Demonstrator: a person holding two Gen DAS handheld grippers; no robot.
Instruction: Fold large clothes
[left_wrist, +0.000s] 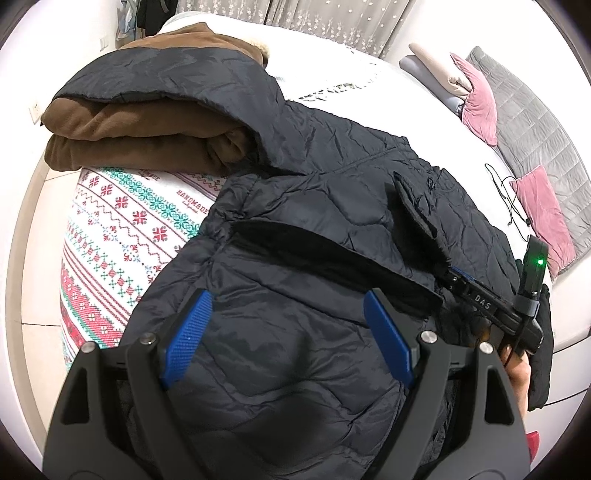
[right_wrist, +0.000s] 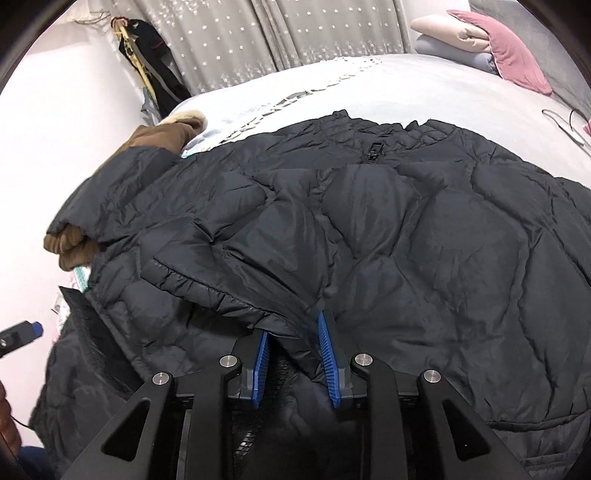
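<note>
A large dark navy quilted jacket (left_wrist: 332, 192) lies spread on the bed; it also fills the right wrist view (right_wrist: 406, 229). My left gripper (left_wrist: 288, 306) is open, its blue pads wide apart just above the jacket's lower part, holding nothing. My right gripper (right_wrist: 293, 332) has its blue pads closed on a fold of the jacket's edge near a sleeve cuff (right_wrist: 207, 284). The right gripper's body also shows in the left wrist view at the right, on the jacket's far edge (left_wrist: 491, 306).
A folded brown garment (left_wrist: 122, 129) lies under the jacket's sleeve at the left. The bed has a patterned red-green-white cover (left_wrist: 122, 229). Pink cushions (left_wrist: 480, 99) and a grey quilt (left_wrist: 535, 133) lie at the right. A black cable (left_wrist: 509, 199) lies on the sheet.
</note>
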